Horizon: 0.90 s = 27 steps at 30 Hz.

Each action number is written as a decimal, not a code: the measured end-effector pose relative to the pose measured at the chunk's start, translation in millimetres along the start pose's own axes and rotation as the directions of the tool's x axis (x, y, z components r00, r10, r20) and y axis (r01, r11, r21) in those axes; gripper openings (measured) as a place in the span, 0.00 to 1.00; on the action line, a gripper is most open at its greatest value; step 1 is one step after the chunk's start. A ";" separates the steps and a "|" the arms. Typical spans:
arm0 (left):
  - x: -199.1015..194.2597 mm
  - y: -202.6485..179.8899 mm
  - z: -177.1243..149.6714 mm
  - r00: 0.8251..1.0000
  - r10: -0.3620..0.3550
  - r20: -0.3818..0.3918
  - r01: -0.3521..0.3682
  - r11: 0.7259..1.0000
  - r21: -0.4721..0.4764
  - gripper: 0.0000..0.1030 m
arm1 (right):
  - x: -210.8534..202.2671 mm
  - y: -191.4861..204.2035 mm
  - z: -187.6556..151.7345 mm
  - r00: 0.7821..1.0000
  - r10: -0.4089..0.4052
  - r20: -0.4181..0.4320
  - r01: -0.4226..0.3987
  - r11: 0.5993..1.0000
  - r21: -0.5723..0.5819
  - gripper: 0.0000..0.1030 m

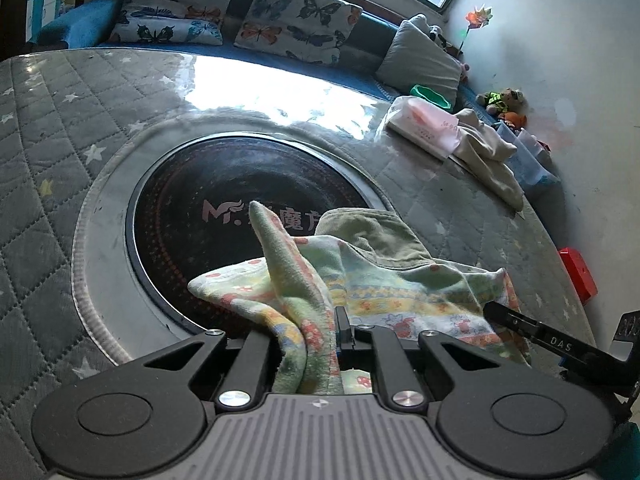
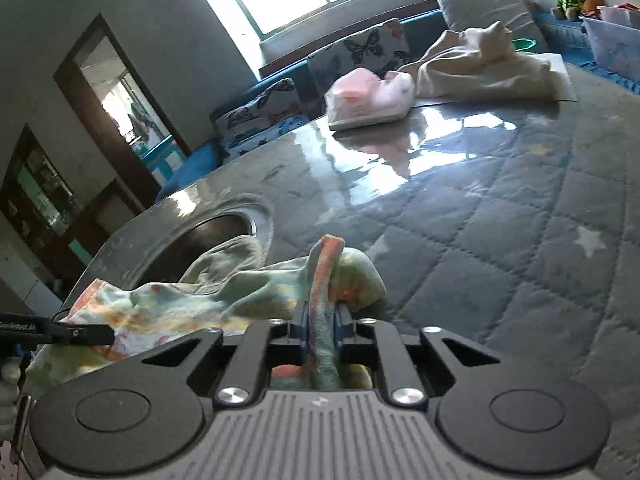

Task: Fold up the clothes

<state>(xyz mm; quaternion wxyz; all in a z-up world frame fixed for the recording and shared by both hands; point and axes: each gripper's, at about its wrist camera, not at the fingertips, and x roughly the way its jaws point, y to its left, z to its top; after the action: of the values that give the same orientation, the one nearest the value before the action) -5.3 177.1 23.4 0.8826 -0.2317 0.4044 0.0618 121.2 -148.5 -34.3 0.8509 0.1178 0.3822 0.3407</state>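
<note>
Both my grippers pinch the printed cloth [image 1: 404, 292]: left gripper [image 1: 320, 332] clamps one bunched edge, right gripper [image 2: 322, 328] another, over the quilted table [image 2: 520, 240]. Soft, light, limp; best held at corners. Folds hide which corners I hold, and an olive garment [image 1: 372, 236] lies partly buried beneath.
</note>
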 end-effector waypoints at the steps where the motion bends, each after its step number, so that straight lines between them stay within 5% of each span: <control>1: -1.7 -1.5 0.9 1.000 -0.001 0.003 0.001 1.000 0.006 0.11 | -4.6 1.9 0.1 1.000 0.006 0.011 -0.006 1.000 0.001 0.08; 11: -15.5 -45.7 14.8 0.997 -0.061 0.043 0.055 0.991 0.118 0.11 | -69.1 25.0 14.3 0.987 -0.018 0.159 0.029 0.997 -0.067 0.07; 27: -3.6 -145.3 43.2 0.988 -0.151 0.035 0.134 0.945 0.299 0.11 | -159.3 8.7 43.9 0.933 -0.167 0.320 0.198 0.978 -0.067 0.07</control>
<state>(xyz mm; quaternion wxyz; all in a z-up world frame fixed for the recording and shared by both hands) 65.0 68.6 102.7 0.9208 -0.1237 0.3656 -0.0567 73.3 -246.1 90.4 0.9333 0.0923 0.2347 0.2555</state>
